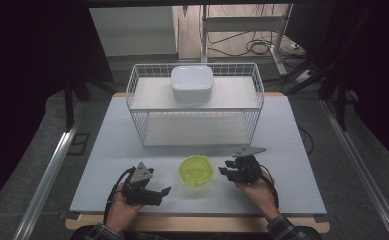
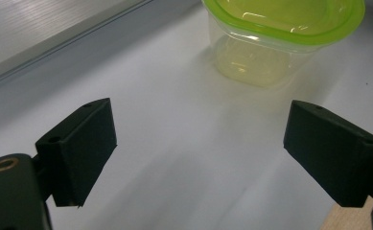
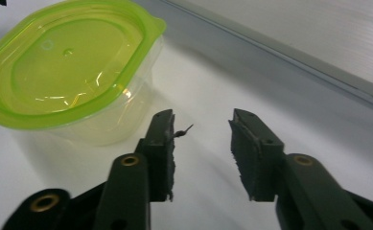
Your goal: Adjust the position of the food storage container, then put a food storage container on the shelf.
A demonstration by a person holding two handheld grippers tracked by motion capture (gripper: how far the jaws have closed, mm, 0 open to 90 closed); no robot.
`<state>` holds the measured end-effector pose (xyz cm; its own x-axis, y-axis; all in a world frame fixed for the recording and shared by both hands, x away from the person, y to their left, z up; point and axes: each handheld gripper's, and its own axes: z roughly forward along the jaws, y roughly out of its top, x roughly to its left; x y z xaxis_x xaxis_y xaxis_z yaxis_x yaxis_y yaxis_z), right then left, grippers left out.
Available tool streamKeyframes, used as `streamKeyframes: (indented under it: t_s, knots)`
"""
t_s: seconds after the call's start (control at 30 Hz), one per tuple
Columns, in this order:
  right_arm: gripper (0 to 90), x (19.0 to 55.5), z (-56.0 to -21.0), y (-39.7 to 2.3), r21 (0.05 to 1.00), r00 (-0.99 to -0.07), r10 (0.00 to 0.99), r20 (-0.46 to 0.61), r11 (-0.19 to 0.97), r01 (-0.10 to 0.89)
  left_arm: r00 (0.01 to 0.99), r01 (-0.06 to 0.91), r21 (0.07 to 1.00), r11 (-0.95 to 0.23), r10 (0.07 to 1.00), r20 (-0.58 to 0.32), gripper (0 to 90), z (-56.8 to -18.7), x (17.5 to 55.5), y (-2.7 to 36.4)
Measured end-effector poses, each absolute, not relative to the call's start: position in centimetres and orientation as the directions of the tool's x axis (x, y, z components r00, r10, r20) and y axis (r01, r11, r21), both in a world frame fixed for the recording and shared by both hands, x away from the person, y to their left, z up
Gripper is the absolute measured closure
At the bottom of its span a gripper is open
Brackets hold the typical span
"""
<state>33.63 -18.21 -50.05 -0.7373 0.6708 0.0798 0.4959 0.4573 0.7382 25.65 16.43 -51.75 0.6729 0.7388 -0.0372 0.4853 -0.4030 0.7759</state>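
Sitting on the white surface point(image 1: 132, 150) between two claws, one clear tub with lime-green lid point(image 1: 195, 170); left claw point(image 1: 165, 193) wide open, empty; right claw point(image 1: 224, 170) partly open, holding nothing, just beside it.

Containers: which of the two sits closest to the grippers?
The green-lidded container, standing on the table between the left gripper and right gripper. The white container sits farther back atop the wire rack.

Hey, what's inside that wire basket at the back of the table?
A white container sits on the upper shelf of the wire basket, toward the back. The lower shelf looks bare through the mesh. The container's inside is hidden from this angle, as is whatever lies directly beneath it.
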Motion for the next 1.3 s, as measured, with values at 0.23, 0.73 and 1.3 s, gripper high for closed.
streamKeyframes:
  t_s: [0.23, 0.73, 1.3]
  knots:
    - [39.1, 33.7, -49.7, -19.3, 0.749, -0.728, 0.679, 0.095, 0.433, 0.501, 0.673, 0.469, 0.776, -0.422, 0.740, -0.005, 10.1, -52.0, 25.6, 16.4]
    - [15.0, 34.2, -50.0, -19.4, 0.760, -0.711, 0.696, 0.099, 0.408, 0.506, 0.692, 0.453, 0.762, -0.463, 0.722, 0.027, 9.3, -52.4, 25.6, 15.9]
    - [8.3, 34.5, -48.4, -18.2, 0.765, -0.709, 0.679, 0.191, 0.349, 0.541, 0.678, 0.452, 0.768, -0.454, 0.734, 0.034, 9.3, -52.3, 25.6, 16.1]
